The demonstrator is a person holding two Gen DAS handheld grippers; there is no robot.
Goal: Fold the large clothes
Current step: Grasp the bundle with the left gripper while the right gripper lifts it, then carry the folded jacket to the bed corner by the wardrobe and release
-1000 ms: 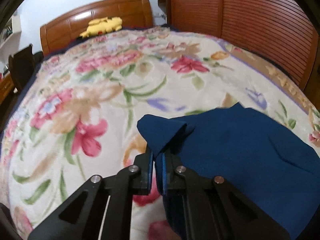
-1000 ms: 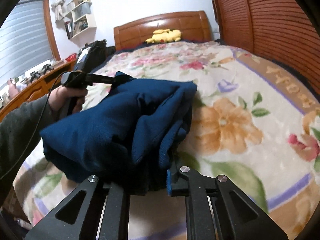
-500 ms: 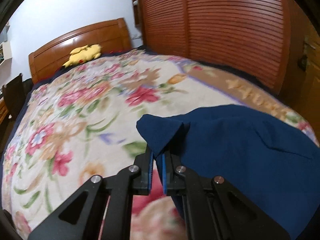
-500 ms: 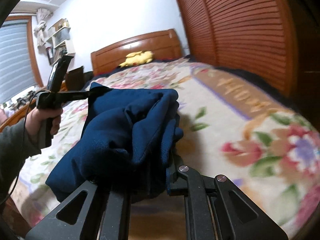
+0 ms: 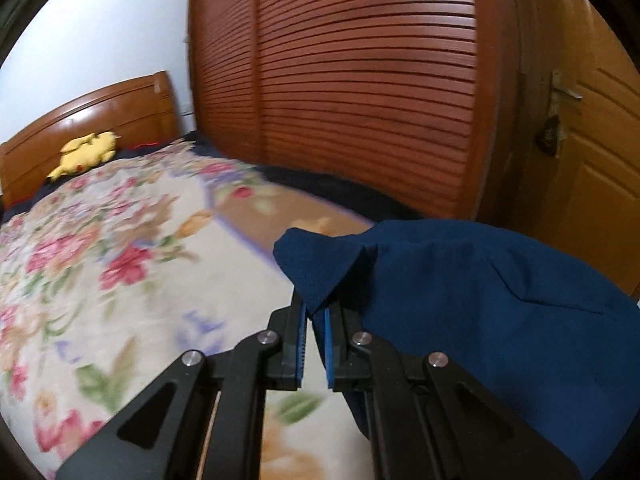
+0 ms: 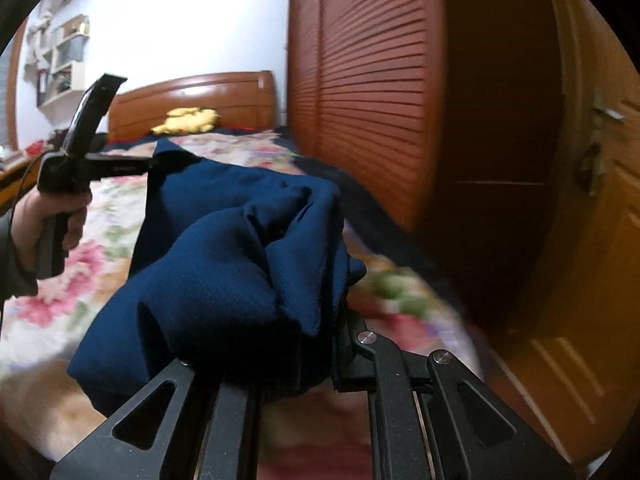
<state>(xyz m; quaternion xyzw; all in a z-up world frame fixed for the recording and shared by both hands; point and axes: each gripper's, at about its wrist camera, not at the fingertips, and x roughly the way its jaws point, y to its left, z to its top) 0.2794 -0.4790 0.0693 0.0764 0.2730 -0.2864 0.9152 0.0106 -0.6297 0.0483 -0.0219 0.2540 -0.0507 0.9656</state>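
Currently we hold the garment (image 5: 460,300) off the bed (image 5: 120,280), above its wardrobe-side edge, strung between both tools. Left gripper (image 5: 314,312) pinches one corner of cloth; jaws narrow. Right gripper (image 6: 312,344) is clamped on a thick bunch, its left finger buried in folds. Risks, in our judgement: the thin corner could slip from the left pads; the bunched layers on the right may hide the true edge, so the fold would land crooked.

Both wrist views look slightly downward from close behind their fingers, across the floral bedspread (image 5: 120,280), sharing the headboard (image 6: 192,100) and louvred wardrobe doors (image 5: 360,80).
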